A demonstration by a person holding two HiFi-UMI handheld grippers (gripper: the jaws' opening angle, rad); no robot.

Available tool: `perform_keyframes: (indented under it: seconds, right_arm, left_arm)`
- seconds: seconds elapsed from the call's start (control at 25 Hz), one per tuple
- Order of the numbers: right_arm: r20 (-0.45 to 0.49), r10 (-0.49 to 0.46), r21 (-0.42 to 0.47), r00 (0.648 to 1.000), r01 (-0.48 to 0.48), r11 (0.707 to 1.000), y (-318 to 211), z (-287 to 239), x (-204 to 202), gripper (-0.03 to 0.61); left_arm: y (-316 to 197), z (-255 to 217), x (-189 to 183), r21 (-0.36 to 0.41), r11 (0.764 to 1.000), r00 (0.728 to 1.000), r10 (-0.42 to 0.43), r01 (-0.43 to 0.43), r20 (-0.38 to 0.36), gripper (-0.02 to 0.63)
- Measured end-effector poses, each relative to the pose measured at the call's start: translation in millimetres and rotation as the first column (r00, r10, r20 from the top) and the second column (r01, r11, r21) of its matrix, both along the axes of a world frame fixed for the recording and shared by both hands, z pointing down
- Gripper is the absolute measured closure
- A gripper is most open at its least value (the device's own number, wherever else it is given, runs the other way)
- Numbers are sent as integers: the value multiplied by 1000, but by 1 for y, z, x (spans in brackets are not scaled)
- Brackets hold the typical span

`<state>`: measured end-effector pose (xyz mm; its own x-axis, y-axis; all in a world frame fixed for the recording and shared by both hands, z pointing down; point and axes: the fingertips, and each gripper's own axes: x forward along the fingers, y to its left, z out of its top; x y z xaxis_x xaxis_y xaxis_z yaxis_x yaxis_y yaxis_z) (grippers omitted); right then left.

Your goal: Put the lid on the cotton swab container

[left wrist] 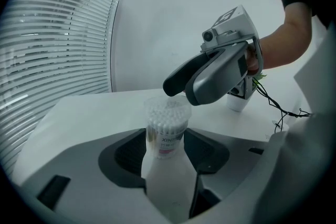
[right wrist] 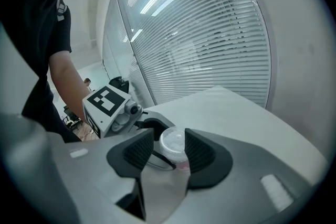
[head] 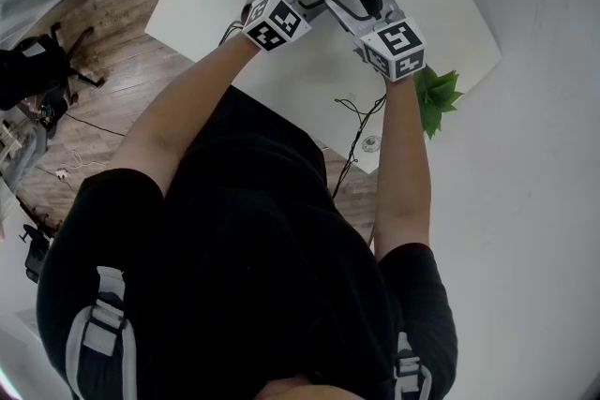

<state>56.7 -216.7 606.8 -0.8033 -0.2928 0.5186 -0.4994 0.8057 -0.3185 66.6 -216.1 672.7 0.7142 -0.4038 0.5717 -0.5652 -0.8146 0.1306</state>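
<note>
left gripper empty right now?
No: in the left gripper view the cotton swab container stands upright between the left gripper jaws, with both pads against its sides.

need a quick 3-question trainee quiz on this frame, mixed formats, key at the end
1. True or false: the left claw is clamped on the cotton swab container.
2. Where are the right claw tips relative to the container? A: at its top; B: beneath it; C: far off to one side.
3. Fill in: in the head view, the green thing just right of the right claw is a ____.

Key: 1 true; 2 A; 3 plant.
</note>
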Motion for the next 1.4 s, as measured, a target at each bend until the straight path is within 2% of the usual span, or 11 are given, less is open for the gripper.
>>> perform_keyframes:
  seconds: [0.24,0.4,0.6,0.88,1.04,1.16,1.4]
  right_arm:
    - [-25,-12,7,1000,12,1000,3,5,-3,396]
    - [-64,4,64,998,0,998,2,6,-5,402]
    - [-58,75,117,995,-68,991,0,11,0,433]
    - [-109,88,198,990,-65,978,1,8,-9,433]
    - [-129,89,160,988,-67,985,2,10,-5,433]
    - [-97,117,115,988,-106,988,-1,8,1,433]
    - [50,210,172,976,-215,961,9,-34,12,434]
  left_arm:
    - [0,-1,0,2,1000,1000,2,-2,-1,382]
    - [0,-1,0,-1,1000,1000,3,-3,-6,380]
    - [1,0,0,-3,1000,1000,5,-5,-8,380]
    - [2,-1,-1,-20,1000,1000,-11,11,-17,379]
    - [12,1,-7,-35,999,1000,-21,21,-9,353]
    - [22,-3,-17,-44,998,999,-40,39,-4,350]
    - [42,-35,-37,-20,998,997,-68,67,-24,350]
